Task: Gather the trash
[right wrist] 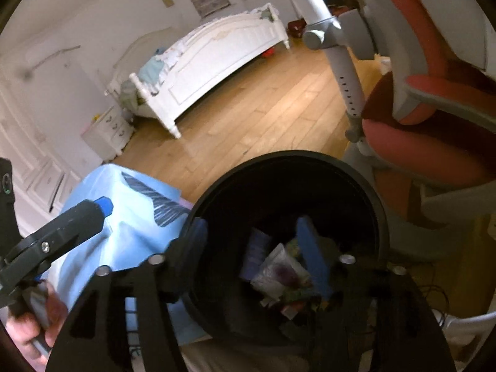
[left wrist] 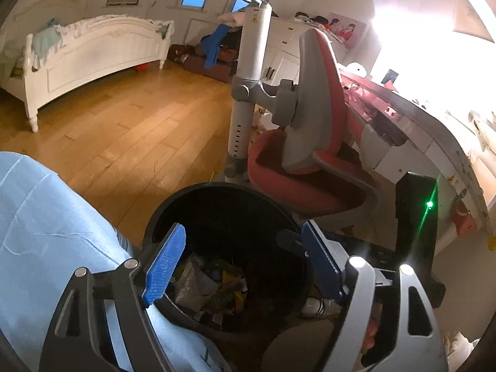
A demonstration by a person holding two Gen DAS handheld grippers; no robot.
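A black round trash bin stands on the wood floor, with crumpled wrappers and paper at its bottom. My left gripper is open and empty, its blue pads spread over the bin's mouth. In the right wrist view the same bin fills the lower middle, with the trash inside. My right gripper is open and empty above the bin's opening. The left gripper's finger shows at the left of that view, held by a hand.
A light blue cloth lies against the bin's left side. A red and grey chair and a grey pole stand right behind the bin, with a desk at right. A white bed is far across the floor.
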